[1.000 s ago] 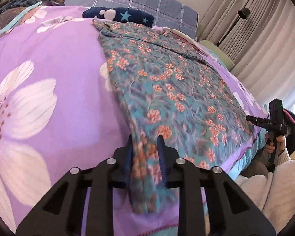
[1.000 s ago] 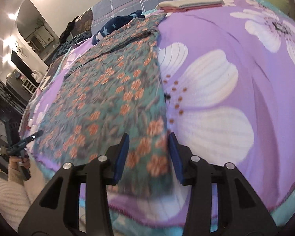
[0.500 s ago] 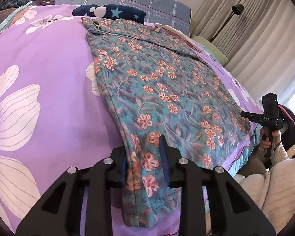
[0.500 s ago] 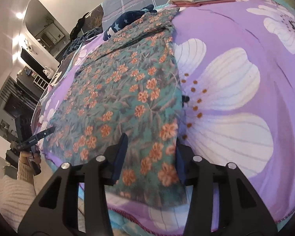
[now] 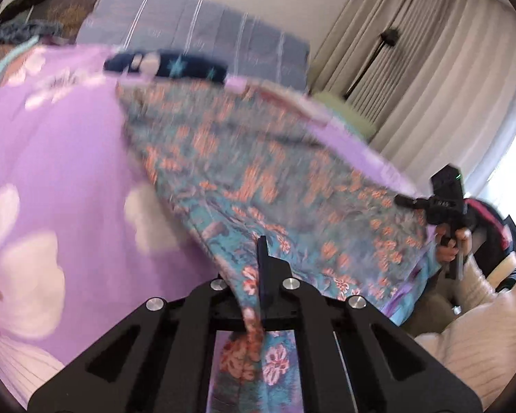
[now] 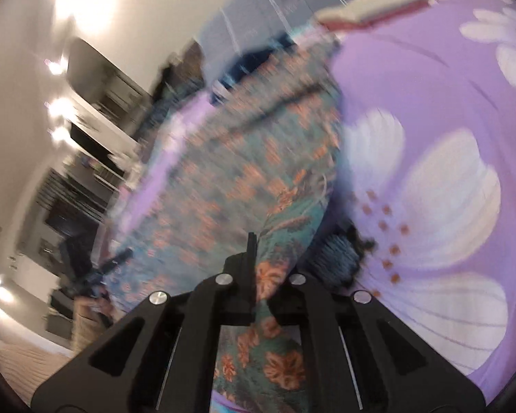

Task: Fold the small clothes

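A teal garment with orange flowers point(image 5: 258, 172) lies spread on the purple flowered bedspread point(image 5: 51, 158). My left gripper point(image 5: 254, 268) is shut on the garment's near left corner and holds it lifted off the bed. My right gripper point(image 6: 258, 261) is shut on the near right corner of the same garment point(image 6: 230, 179), also raised. The cloth hangs down between each pair of fingers. Both views are blurred by motion. The right gripper also shows in the left wrist view point(image 5: 443, 203), held in a hand.
A dark blue star-patterned garment point(image 5: 168, 65) and a grey checked pillow point(image 5: 203, 34) lie at the bed's far end. Folded pale clothes point(image 6: 371, 10) are stacked at the far right. Curtains point(image 5: 430, 69) and a floor lamp point(image 5: 388, 38) stand beyond the bed.
Both grippers have closed on the garment's near corners and lifted them off the bed. The views now tilt upward and are blurred.
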Motion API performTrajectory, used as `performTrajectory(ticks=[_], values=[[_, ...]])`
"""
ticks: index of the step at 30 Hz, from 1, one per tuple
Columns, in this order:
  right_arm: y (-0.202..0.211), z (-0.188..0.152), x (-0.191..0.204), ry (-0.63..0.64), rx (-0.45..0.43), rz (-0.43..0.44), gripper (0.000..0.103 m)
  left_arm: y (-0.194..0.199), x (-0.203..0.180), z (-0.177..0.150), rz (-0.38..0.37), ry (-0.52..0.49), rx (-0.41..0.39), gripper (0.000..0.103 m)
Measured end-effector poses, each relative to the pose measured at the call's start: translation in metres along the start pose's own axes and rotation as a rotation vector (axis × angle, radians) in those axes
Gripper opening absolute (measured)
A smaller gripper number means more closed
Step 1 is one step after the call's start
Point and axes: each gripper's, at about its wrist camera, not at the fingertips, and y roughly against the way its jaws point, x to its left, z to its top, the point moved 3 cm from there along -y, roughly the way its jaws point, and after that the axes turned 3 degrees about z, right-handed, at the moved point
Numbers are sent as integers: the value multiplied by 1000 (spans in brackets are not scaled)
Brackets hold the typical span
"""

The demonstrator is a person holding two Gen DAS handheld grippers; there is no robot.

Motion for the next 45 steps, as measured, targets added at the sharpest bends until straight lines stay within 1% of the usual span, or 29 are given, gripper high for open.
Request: performTrajectory(ticks=[4,6,9,10,11,12,14,15,17,21,23,25,29,32,36,38,41,43,45], values=[[10,9,15,5,-46,62,3,19,-17,22,-8,-62,-63,2],[23,13,22,4,-94,85,3,32,-24,30,-5,-80,-99,2],[65,14,46,34,-219,160,3,59,-37,39,-23,-113,-167,2],[82,12,56,65,-259,173,3,75,-46,41,-22,-133,-204,2],[97,10,66,107,-297,169,3,86,-53,42,-16,-153,-228,2],[112,7,76,165,-331,129,3,96,-59,41,-2,-178,-247,3],[121,4,82,208,-331,66,4,105,-67,39,4,-206,-260,3],[117,4,78,195,-312,45,4,103,-67,38,4,-206,-254,3],[102,7,66,152,-284,23,4,87,-62,36,15,-188,-218,3],[68,15,39,55,-238,14,4,55,-40,35,55,-132,-147,3],[55,18,26,35,-215,-23,4,40,-29,34,56,-103,-103,3],[45,16,21,23,-203,-32,4,32,-22,31,61,-84,-79,3],[30,22,9,-1,-191,-39,4,23,-14,35,51,-59,-75,3],[23,31,4,-9,-192,-40,4,14,-9,47,56,-50,-71,3],[11,57,-4,-33,-216,-34,5,4,-3,65,59,-42,-77,4],[3,72,-8,-44,-222,-47,5,-3,2,82,58,-40,-93,4],[-15,96,-14,-27,-224,-81,5,-16,9,102,71,-46,-111,4],[-36,112,-26,-39,-210,-97,6,-32,23,113,83,-20,-112,4],[-58,120,-43,-61,-178,-130,7,-55,41,118,111,12,-93,4]])
